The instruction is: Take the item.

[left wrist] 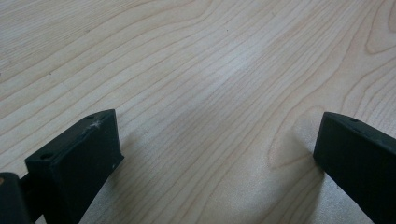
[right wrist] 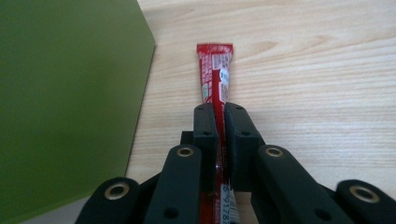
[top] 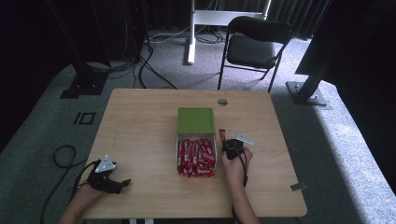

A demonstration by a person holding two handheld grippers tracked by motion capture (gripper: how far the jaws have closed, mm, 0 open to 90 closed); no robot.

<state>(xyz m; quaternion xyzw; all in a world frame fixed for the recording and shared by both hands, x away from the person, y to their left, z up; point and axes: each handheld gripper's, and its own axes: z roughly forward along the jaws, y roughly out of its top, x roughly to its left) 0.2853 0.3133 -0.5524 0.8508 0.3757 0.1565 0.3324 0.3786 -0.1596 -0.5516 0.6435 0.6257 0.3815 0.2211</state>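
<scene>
On my left, my left gripper point(top: 113, 185) rests near the front corner of the table point(top: 140, 121), jaws spread wide with nothing but pale wood grain between them. Moving right, the middle of the table holds a green box point(top: 195, 120) whose lid is matte and flat, and below it the open tray is packed with red sachets point(top: 196, 157) lying side by side, glossy and crinkled. Just beside the tray's right edge, my right gripper point(right wrist: 219, 122) has its jaws pinched onto a single red sachet point(right wrist: 214, 70), a slim flat stick pack that juts forward past the fingertips, with the green box close on its left; whether its far end touches the wood I cannot quite tell. I judge the sachet to be very light, soft and bendy, with a slick film that could slip or fold, so holding it across the flat sides near mid-length, as now, seems best. Squeezing harder would likely crush its contents rather than steady it.
</scene>
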